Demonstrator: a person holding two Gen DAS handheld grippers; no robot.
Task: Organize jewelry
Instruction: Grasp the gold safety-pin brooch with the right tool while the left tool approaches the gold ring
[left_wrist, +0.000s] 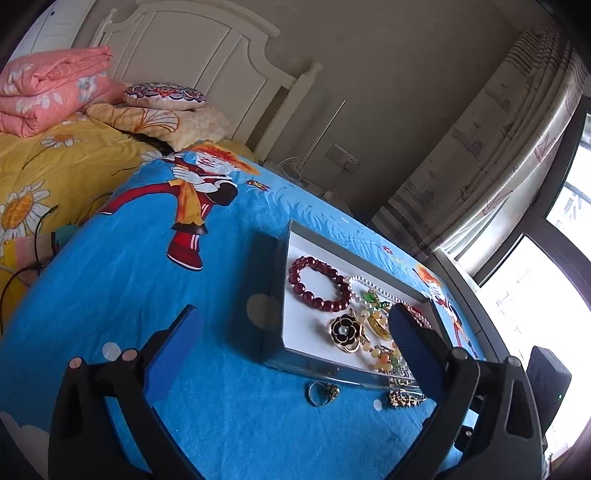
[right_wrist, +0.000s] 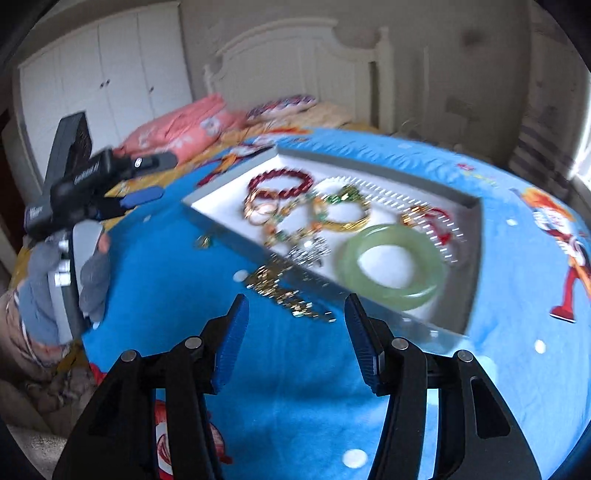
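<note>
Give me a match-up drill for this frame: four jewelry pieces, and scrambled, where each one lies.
Things
1. dark red bead bracelet
2. green jade bangle
3. ring
4. black flower brooch

Places
A. on the blue cloth, just outside the tray's near wall
B. inside the tray, between the red beads and the near wall, close to the amber bead string
C. inside the tray, toward its far left corner in the left wrist view
D. inside the tray, nearest the right gripper

Pairs: 1-C, 2-D, 3-A, 4-B
</note>
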